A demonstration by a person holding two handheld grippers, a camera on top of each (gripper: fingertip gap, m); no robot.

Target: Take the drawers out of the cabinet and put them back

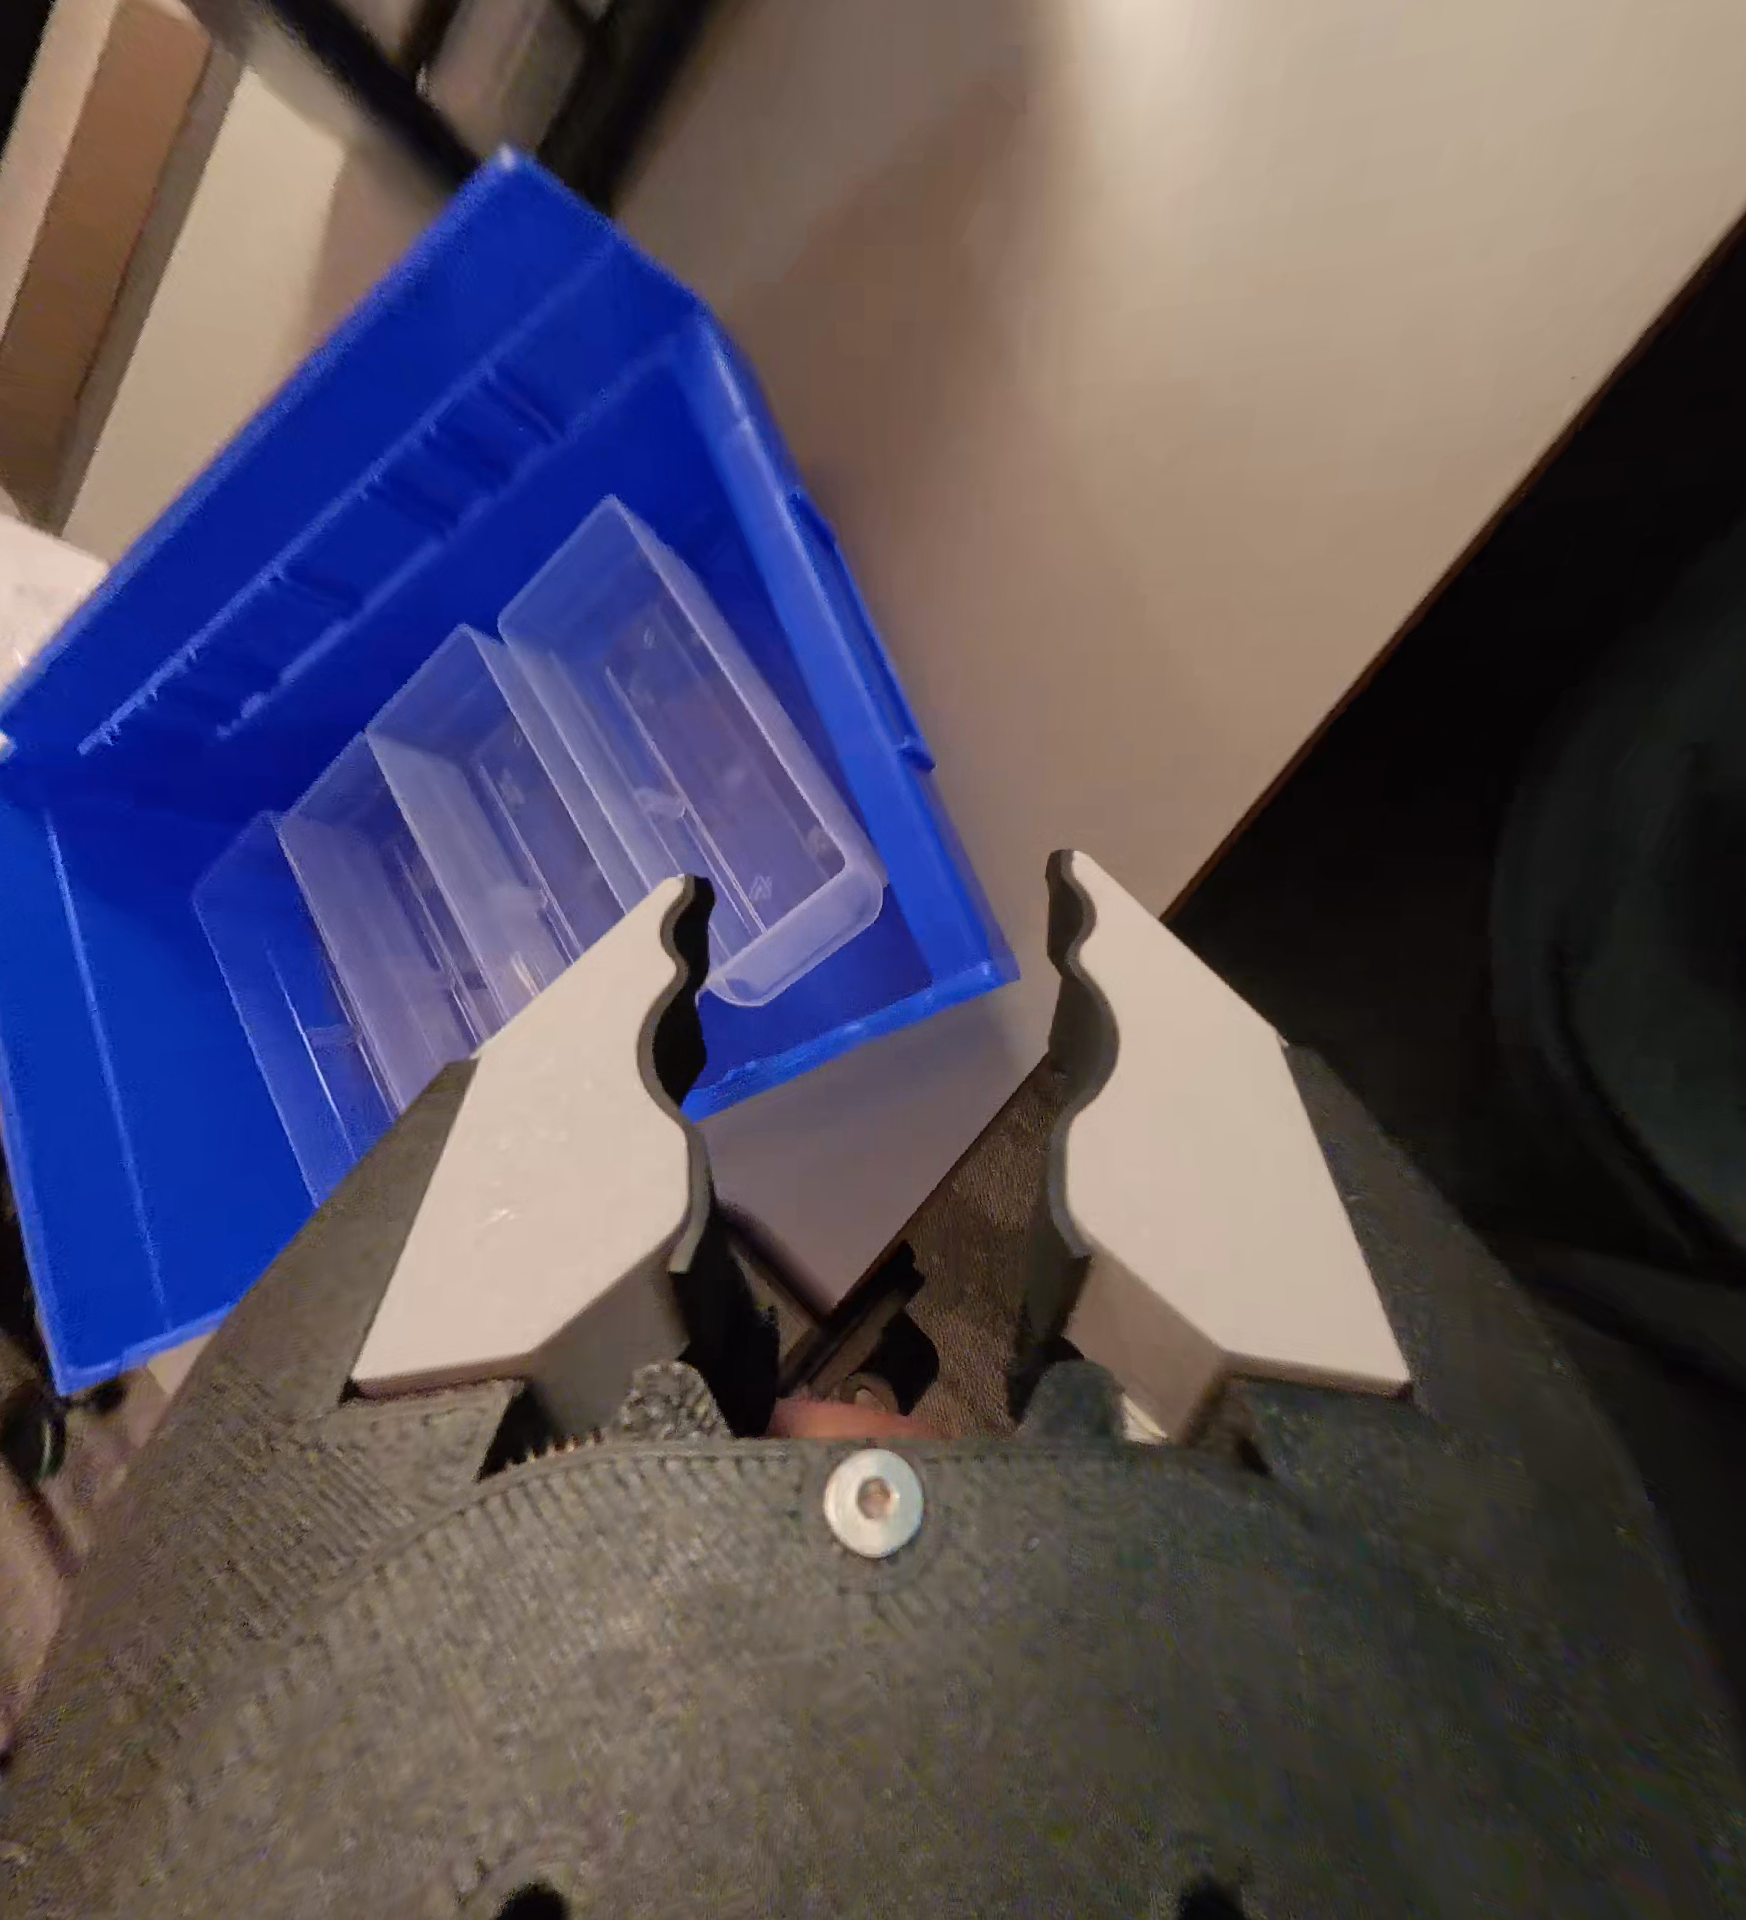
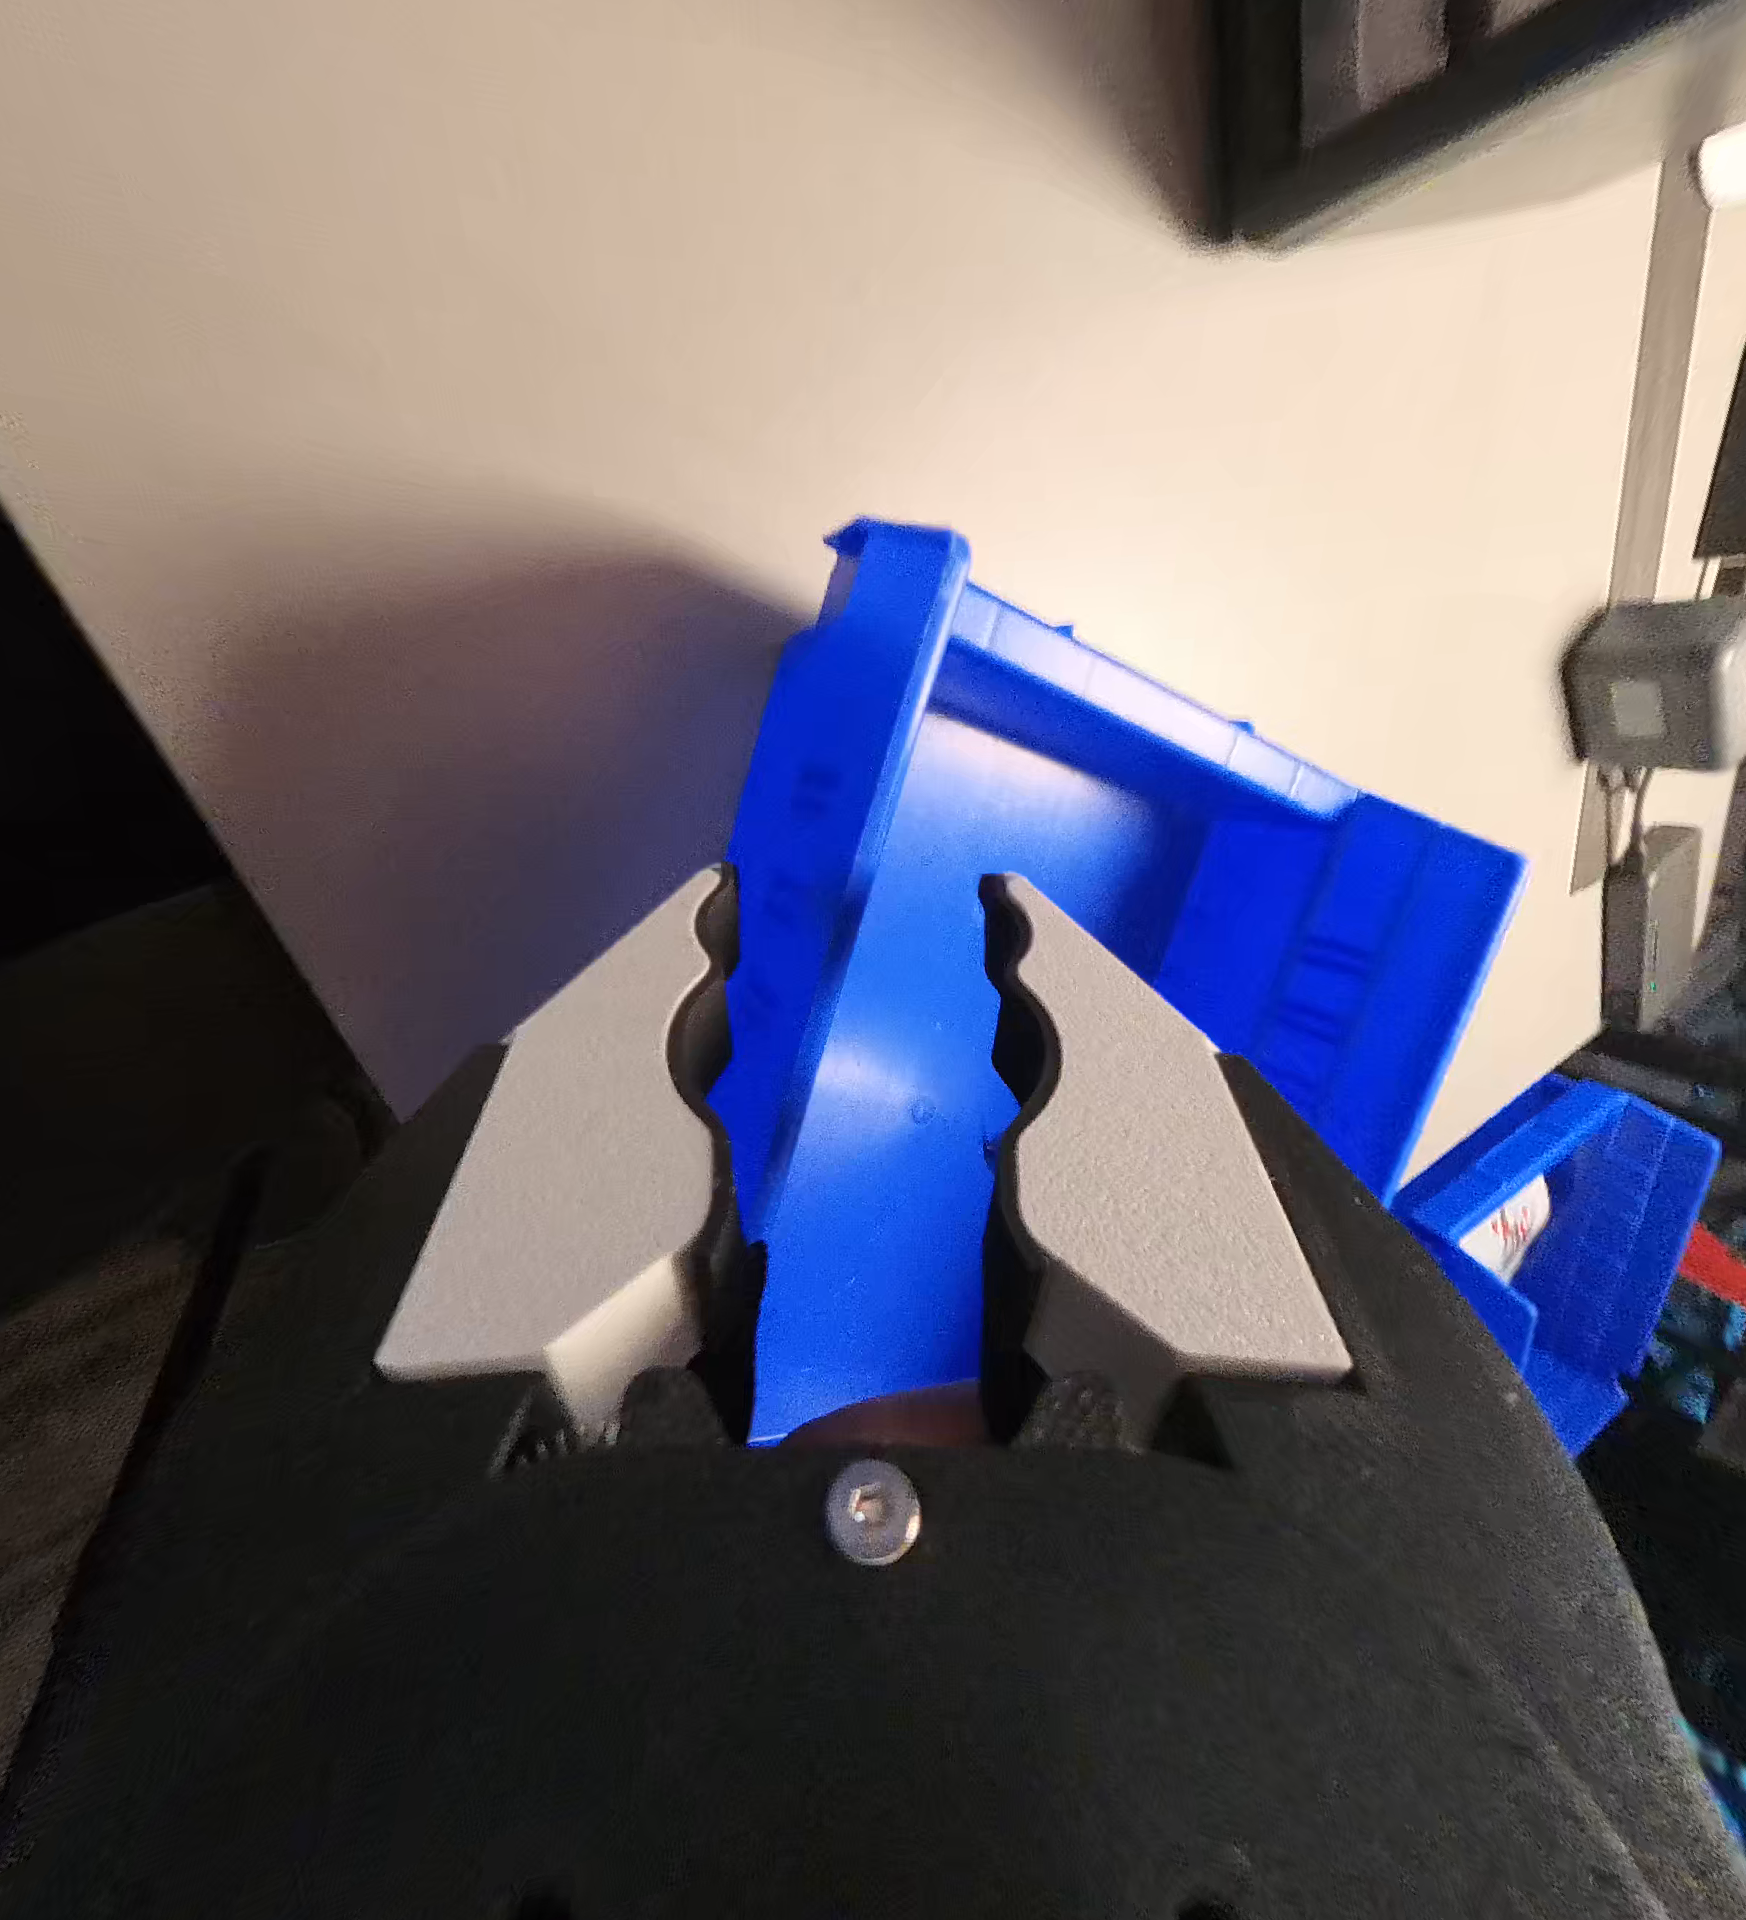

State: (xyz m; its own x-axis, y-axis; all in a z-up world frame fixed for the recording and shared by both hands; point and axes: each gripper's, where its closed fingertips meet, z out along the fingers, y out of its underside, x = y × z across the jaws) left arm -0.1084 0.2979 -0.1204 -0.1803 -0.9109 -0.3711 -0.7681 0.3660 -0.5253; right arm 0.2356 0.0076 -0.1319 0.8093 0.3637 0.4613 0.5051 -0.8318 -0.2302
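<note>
Blue cabinet (image 2: 827, 831) wall between the wide-parted right claw (image 2: 853, 883) fingers, right pad clear of it.

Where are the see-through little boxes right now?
In the left wrist view, the clear boxes lie in a row inside the blue bin on the pale table, just beyond the open left claw.

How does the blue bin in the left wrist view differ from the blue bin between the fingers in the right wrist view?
The left-view blue bin holds a row of clear plastic drawers; the right-view blue bin looks bare inside where visible. The left gripper is open beside its bin, straddling nothing; the right gripper straddles its bin's side wall, one finger outside, one inside. Both are blue plastic on a pale table.
</note>
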